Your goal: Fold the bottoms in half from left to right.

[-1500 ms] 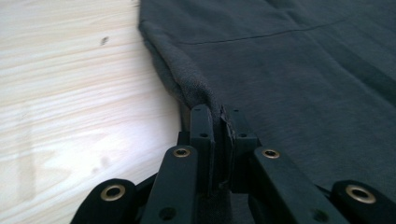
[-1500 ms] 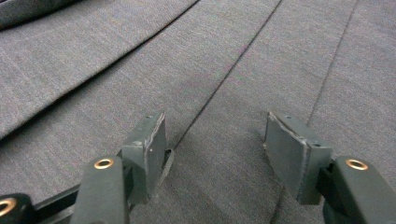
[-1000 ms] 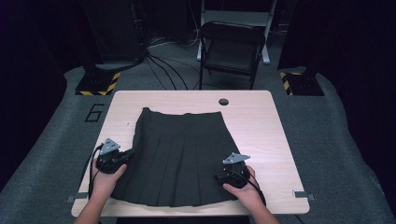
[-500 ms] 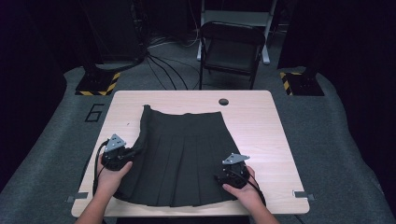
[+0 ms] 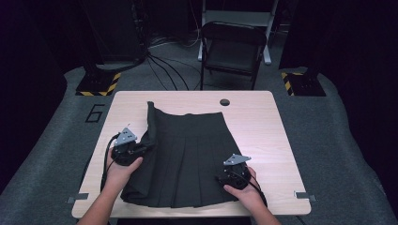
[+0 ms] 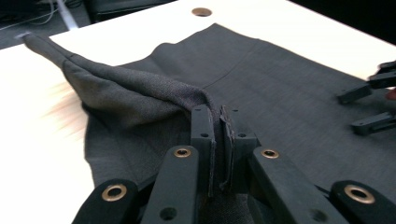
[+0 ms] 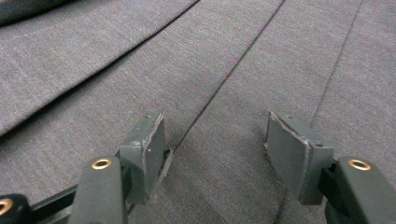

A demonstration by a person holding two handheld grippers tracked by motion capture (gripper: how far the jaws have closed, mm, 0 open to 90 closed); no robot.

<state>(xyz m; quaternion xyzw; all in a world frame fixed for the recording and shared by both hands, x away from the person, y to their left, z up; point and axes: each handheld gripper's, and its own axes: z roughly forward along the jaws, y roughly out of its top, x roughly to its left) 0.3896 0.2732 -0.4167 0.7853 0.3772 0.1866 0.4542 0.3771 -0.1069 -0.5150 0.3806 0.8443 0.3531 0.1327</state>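
Skirt [image 5: 185, 157], dark and pleated, lies on the table [image 5: 263, 122] with its waistband at the far end and its hem at the near edge. Its left side is raised off the wood and drawn toward the middle, so a ridge of cloth runs from the far left corner of the waistband down to the left gripper [image 5: 141, 150]. Judgement: a fold of the left side over the centre is in hand, which explains the lifted edge.

Left gripper [image 6: 217, 140]: jaws closed tight on 1 pinch of the skirt's left edge, cloth visibly squeezed between the pads.

Right gripper [image 5: 233, 174]: resting on the near right part of the skirt, likely to pin that side flat while the other is folded. In the right gripper view its jaws [image 7: 215, 140] stand wide apart, pads down on the flat fabric astride a pleat line, with nothing clamped between them.

Hazard judged: the near hem may drag along with the lifted side
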